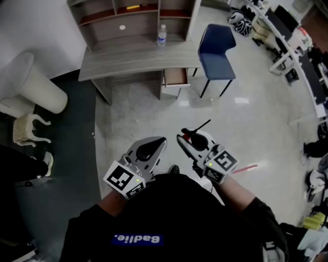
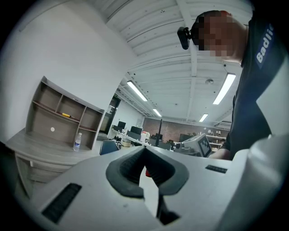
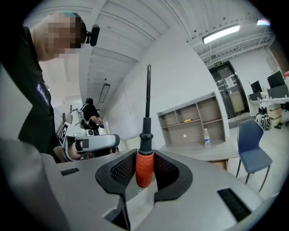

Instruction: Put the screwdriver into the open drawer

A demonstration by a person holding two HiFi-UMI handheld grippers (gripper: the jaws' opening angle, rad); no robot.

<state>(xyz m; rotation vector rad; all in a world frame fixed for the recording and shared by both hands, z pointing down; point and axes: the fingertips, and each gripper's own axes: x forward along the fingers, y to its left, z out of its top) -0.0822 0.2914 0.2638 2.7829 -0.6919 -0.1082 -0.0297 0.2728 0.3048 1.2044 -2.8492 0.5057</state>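
My right gripper [image 1: 185,138] is shut on the screwdriver's red handle [image 3: 144,168]. The black shaft [image 3: 147,97] stands straight up out of the jaws in the right gripper view and slants up to the right [image 1: 203,125] in the head view. My left gripper [image 1: 162,140] is beside it at chest height, shut with nothing between its pads [image 2: 135,169]. Both grippers are close to my body, well back from the grey desk [image 1: 133,60]. The open drawer [image 1: 176,77] juts out under the desk's right end.
A blue chair [image 1: 216,51] stands just right of the drawer. A water bottle [image 1: 162,36] is on the desk below a shelf unit [image 1: 133,13]. A white column [image 1: 38,84] and small stool [image 1: 26,128] are at left. Office desks [image 1: 294,46] line the right.
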